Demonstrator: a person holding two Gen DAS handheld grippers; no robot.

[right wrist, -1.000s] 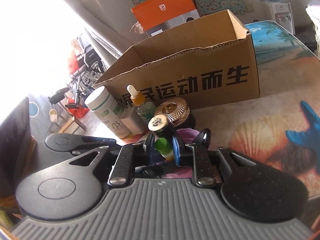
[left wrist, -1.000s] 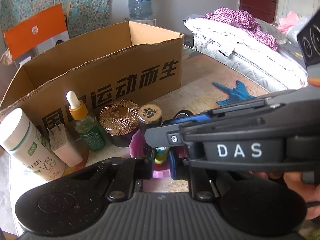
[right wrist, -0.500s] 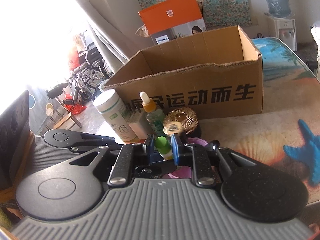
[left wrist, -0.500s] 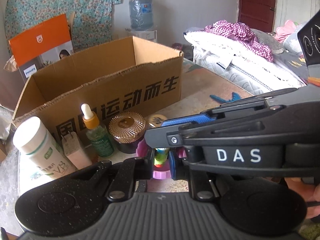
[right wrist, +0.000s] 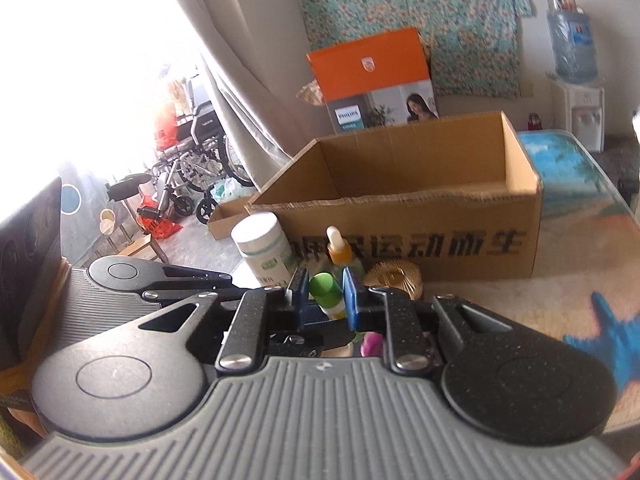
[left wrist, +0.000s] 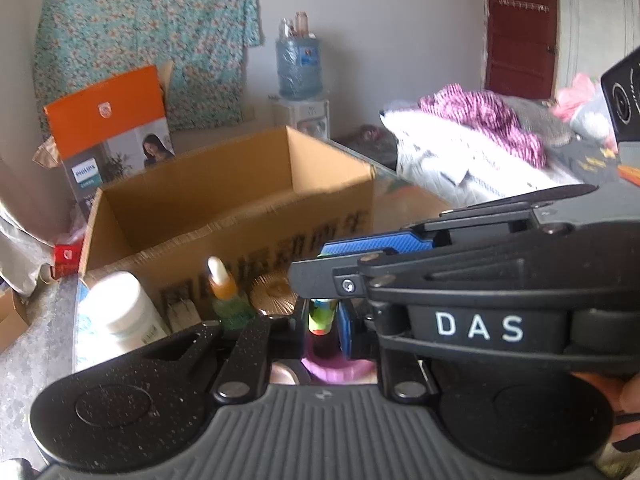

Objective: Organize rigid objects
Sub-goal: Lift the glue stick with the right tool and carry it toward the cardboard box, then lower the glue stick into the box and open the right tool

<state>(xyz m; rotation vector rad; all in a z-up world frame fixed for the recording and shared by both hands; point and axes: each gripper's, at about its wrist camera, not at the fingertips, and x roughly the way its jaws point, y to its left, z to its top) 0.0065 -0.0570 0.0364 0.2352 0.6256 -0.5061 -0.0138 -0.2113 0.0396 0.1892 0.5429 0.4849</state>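
A small bottle [left wrist: 321, 314] with a green cap [right wrist: 322, 285] and a yellow-and-red body is held off the table by both grippers. My left gripper [left wrist: 322, 322] is shut on the bottle's body. My right gripper [right wrist: 325, 291], shut on the capped top, reaches in from the right as the black "DAS" arm [left wrist: 476, 326] in the left wrist view. An open, empty-looking cardboard box [left wrist: 224, 208] [right wrist: 400, 172] stands just behind. A pink cup [left wrist: 340, 370] sits below the bottle.
In front of the box stand a white pill bottle [right wrist: 262, 246], a green dropper bottle [right wrist: 340, 250], a gold-lidded jar [right wrist: 394, 276] and a small pale box [left wrist: 182, 312]. An orange carton [left wrist: 108, 120] stands behind. Bedding [left wrist: 460, 160] lies at the right.
Both grippers have risen together with the small bottle and now point less steeply down. The box's inside has come into view and the items on the table sit lower in the pictures.
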